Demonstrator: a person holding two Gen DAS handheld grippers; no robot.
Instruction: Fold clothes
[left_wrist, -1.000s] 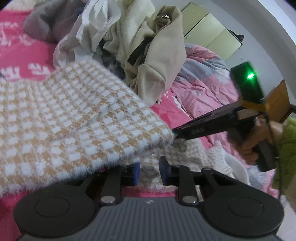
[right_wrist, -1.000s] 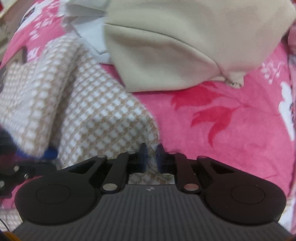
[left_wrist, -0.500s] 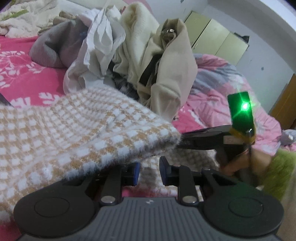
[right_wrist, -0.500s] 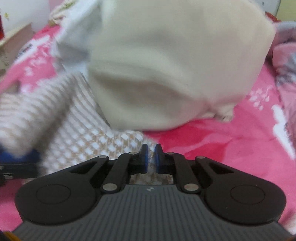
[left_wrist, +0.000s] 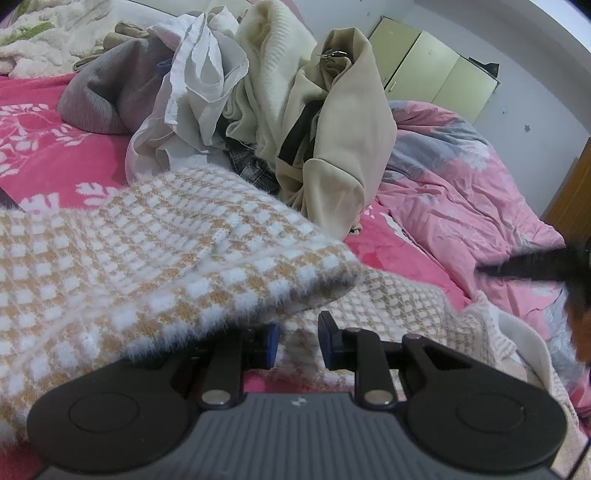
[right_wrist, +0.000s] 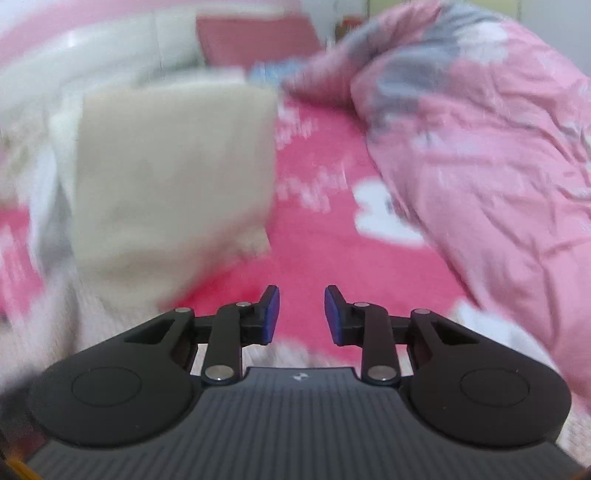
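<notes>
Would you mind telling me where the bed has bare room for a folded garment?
Free: the pink sheet between the beige garment and the rumpled quilt. Crowded: the clothes pile behind the checked sweater.

bed cover: bright pink, white leaf print
quilt: pale pink and grey, crumpled at right
cabinet: yellow-green, against far wall
</notes>
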